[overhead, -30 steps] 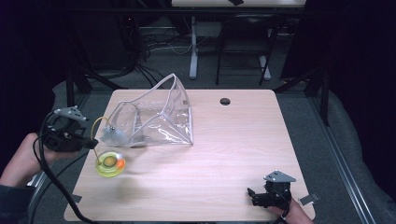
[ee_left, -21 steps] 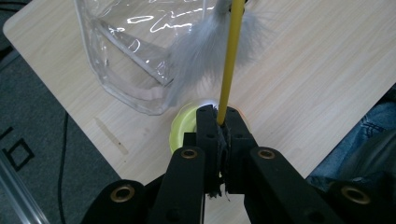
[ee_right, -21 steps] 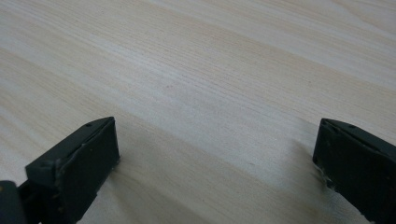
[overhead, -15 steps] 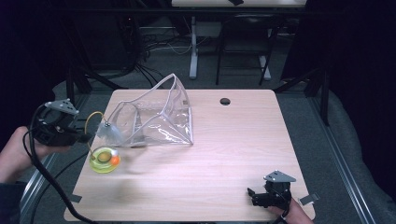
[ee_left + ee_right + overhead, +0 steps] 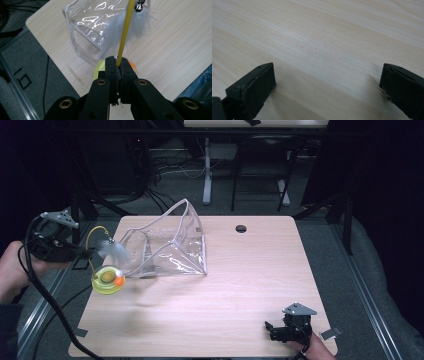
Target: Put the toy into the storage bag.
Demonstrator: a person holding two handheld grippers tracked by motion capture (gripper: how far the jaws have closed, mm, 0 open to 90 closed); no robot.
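Left gripper view: left hand-held gripper (image 5: pixel 117 65) pinches the cat toy's yellow wire (image 5: pixel 124 37) beside the clear pouch (image 5: pixel 167 242); right hand-held gripper (image 5: pixel 270 328) gapes empty on the wooden counter (image 5: pixel 250 270), dark room behind.

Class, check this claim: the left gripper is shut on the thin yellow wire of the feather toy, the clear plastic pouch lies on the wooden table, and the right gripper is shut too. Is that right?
Not quite. The right gripper is open: the right gripper view shows its jaws wide apart over the bare wooden table. The rest holds: the left gripper is shut on the thin yellow wire, and the clear plastic pouch lies on the table.
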